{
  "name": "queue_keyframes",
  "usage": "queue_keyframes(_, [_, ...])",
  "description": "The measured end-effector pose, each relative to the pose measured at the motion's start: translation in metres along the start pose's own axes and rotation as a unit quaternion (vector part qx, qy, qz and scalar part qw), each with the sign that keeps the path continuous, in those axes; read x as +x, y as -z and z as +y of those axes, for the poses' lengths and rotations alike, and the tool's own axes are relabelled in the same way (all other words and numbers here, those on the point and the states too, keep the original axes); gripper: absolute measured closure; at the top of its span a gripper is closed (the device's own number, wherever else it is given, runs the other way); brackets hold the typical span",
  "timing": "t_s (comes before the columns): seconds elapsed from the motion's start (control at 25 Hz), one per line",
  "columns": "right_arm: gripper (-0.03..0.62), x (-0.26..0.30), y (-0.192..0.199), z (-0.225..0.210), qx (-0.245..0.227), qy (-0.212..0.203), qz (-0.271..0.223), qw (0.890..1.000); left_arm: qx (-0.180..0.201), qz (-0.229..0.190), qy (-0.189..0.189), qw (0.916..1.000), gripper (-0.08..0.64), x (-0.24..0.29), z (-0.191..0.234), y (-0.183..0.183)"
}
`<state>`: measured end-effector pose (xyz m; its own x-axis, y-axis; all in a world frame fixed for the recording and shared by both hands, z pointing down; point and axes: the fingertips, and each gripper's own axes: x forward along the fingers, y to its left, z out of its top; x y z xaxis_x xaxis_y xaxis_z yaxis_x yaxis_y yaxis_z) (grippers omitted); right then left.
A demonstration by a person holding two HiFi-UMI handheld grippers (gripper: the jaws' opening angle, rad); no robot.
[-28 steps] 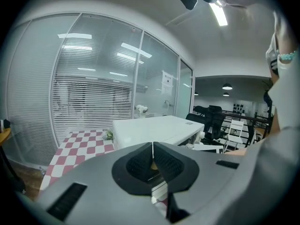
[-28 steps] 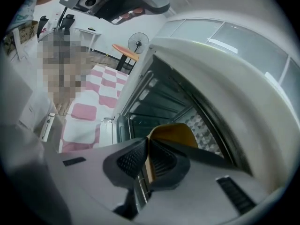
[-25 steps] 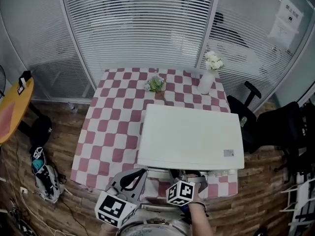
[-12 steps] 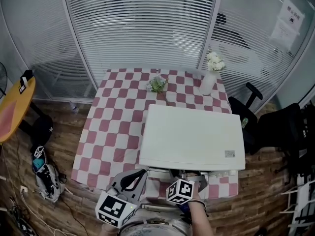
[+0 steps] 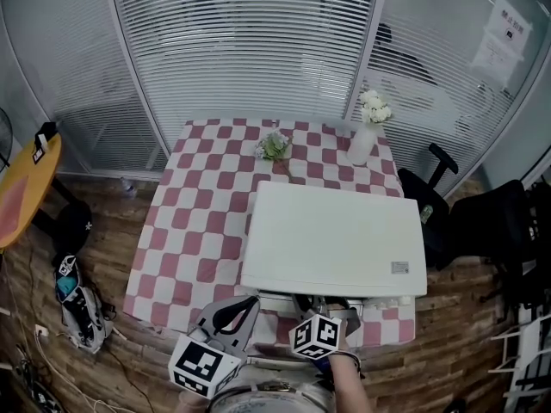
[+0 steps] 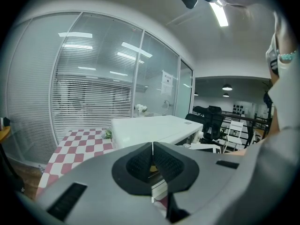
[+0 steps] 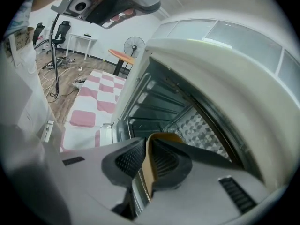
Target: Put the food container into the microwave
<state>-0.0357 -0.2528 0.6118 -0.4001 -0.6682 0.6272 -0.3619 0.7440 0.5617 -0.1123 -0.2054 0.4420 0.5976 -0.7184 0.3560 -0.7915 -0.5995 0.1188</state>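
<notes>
A white microwave (image 5: 336,239) stands on the near right of the checked table (image 5: 202,222). In the right gripper view its cavity (image 7: 161,109) is open, with dark walls and a patterned back. My right gripper (image 7: 146,165) is at the cavity's mouth, shut on the rim of a tan food container (image 7: 149,172); little more of the container shows. In the head view the right gripper (image 5: 330,310) sits at the microwave's front edge. My left gripper (image 6: 153,159) is shut with nothing between its pads, held low beside the microwave's front left corner (image 5: 248,301).
A white vase of flowers (image 5: 364,136) and a small green posy (image 5: 274,146) stand at the table's far side. Glass walls with blinds lie behind. A black office chair (image 5: 435,188) is to the right, an orange table (image 5: 21,192) and bags (image 5: 77,304) to the left.
</notes>
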Motion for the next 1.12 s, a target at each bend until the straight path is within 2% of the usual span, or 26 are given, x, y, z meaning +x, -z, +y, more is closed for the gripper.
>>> queue_keyframes(0.24, [0.543, -0.015, 0.001, -0.002, 0.053, 0.008, -0.019, 0.998, 0.002, 0.002, 0.005, 1.0000, 0.543, 0.004, -0.009, 0.002])
queue_keyframes(0.48, [0.535, -0.034, 0.011, -0.011, 0.158, 0.004, -0.047, 0.986, 0.004, 0.005, 0.016, 0.9999, 0.543, 0.010, -0.025, 0.003])
queue_keyframes(0.6, [0.529, -0.043, 0.017, -0.017, 0.220, -0.004, -0.067, 0.973, 0.005, 0.008, 0.021, 0.9997, 0.543, 0.013, -0.033, 0.005])
queue_keyframes(0.76, [0.529, -0.054, 0.023, -0.024, 0.296, -0.009, -0.106, 0.949, 0.007, 0.012, 0.027, 0.9995, 0.543, 0.018, -0.043, 0.006])
queue_keyframes(1.12, [0.553, -0.081, 0.041, -0.036, 0.412, -0.017, -0.154, 0.898, 0.012, 0.020, 0.046, 0.9987, 0.543, 0.031, -0.071, 0.010])
